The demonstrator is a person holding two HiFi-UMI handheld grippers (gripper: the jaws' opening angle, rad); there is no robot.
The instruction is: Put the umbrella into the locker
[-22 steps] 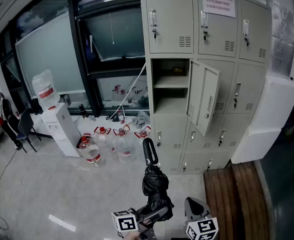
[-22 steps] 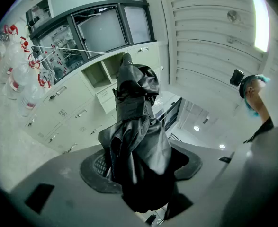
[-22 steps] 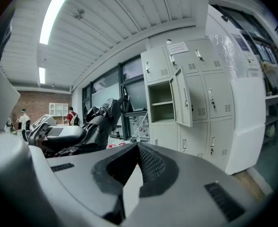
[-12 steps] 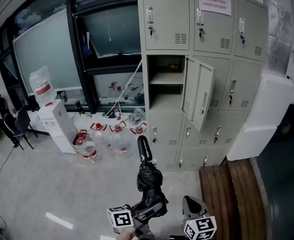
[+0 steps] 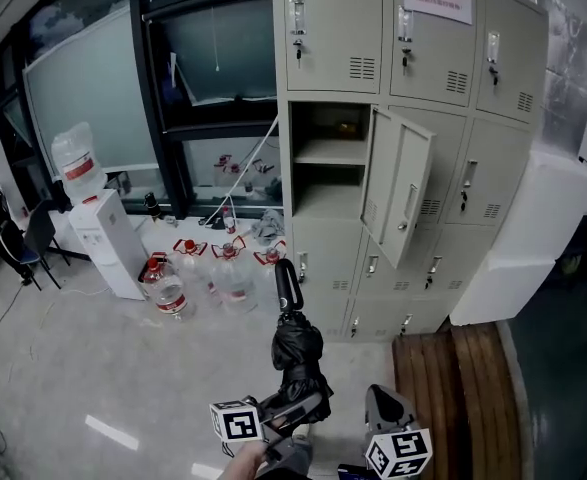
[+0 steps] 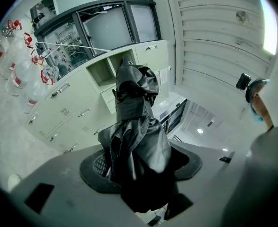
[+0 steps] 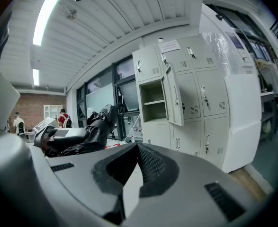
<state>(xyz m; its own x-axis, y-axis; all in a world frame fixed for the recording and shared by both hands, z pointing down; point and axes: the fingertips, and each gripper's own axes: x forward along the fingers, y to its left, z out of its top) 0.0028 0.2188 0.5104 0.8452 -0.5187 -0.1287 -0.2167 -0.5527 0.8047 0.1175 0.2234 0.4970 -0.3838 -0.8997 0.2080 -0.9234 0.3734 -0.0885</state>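
A folded black umbrella (image 5: 296, 353) stands nearly upright in the head view, its handle (image 5: 287, 284) pointing at the lockers. My left gripper (image 5: 291, 410) is shut on its lower fabric. The left gripper view shows the umbrella (image 6: 136, 141) filling the space between the jaws. The grey locker bank (image 5: 443, 158) stands ahead with one middle compartment (image 5: 325, 163) open, its door (image 5: 398, 200) swung out to the right. My right gripper (image 5: 388, 415) hangs low beside the left one; its jaws (image 7: 138, 148) are shut and hold nothing. The right gripper view shows the umbrella (image 7: 98, 123) at left and the open compartment (image 7: 153, 96).
Several water jugs (image 5: 213, 268) crowd the floor left of the lockers, beside a white water dispenser (image 5: 101, 238). A big white block (image 5: 518, 253) leans at the lockers' right. A wooden platform (image 5: 453, 388) lies on the floor below it. A person in red (image 7: 63, 119) stands far off.
The view has shifted slightly and the lockers sit a little nearer. The umbrella stays held upright in my left gripper; the right gripper stays shut beside it.
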